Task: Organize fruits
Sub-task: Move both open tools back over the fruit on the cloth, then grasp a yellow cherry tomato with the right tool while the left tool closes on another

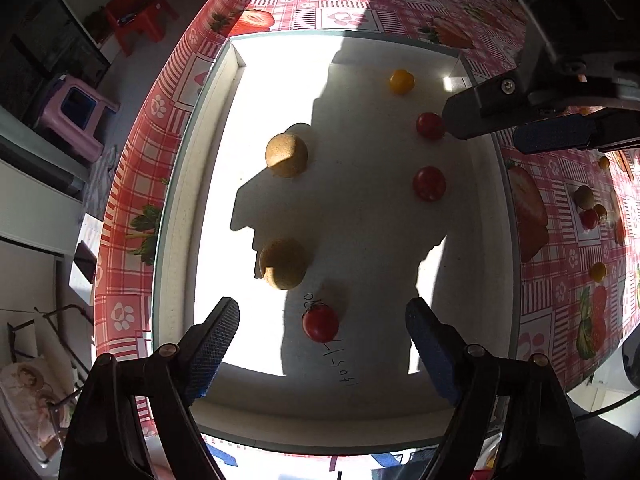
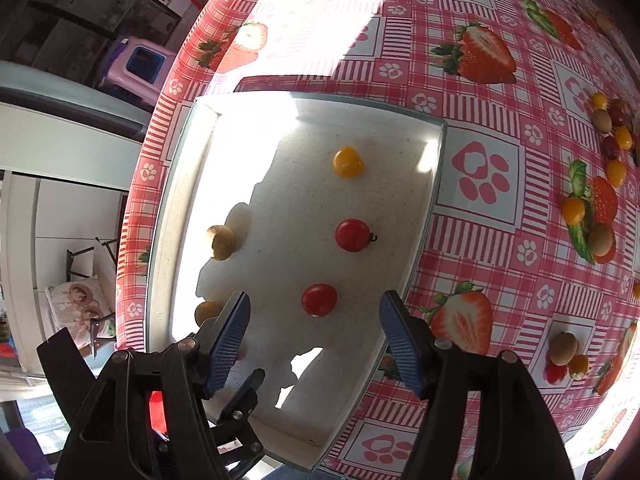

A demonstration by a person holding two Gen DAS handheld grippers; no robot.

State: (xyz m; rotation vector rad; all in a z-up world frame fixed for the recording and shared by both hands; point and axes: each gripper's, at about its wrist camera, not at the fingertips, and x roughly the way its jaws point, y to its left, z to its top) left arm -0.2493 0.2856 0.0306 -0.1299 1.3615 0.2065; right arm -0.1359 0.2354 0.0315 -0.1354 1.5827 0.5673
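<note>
A white tray (image 1: 176, 184) lies on the strawberry-print tablecloth. In the left wrist view it holds two tan round fruits (image 1: 286, 155) (image 1: 282, 263), three red tomatoes (image 1: 320, 323) (image 1: 429, 183) (image 1: 430, 125) and a yellow tomato (image 1: 401, 81). My left gripper (image 1: 322, 336) is open and empty above the nearest red tomato. My right gripper (image 2: 315, 334) is open and empty over the tray (image 2: 434, 184), just above a red tomato (image 2: 319, 300); it also shows in the left wrist view (image 1: 516, 120). Another red tomato (image 2: 352, 235) and the yellow tomato (image 2: 347, 162) lie beyond.
Loose fruits lie on the cloth right of the tray: a far cluster (image 2: 612, 136), a yellow tomato (image 2: 573, 210), tan fruits (image 2: 601, 239) (image 2: 563, 348). A pink stool (image 1: 76, 118) and red stool (image 1: 138, 20) stand on the floor past the table's left edge.
</note>
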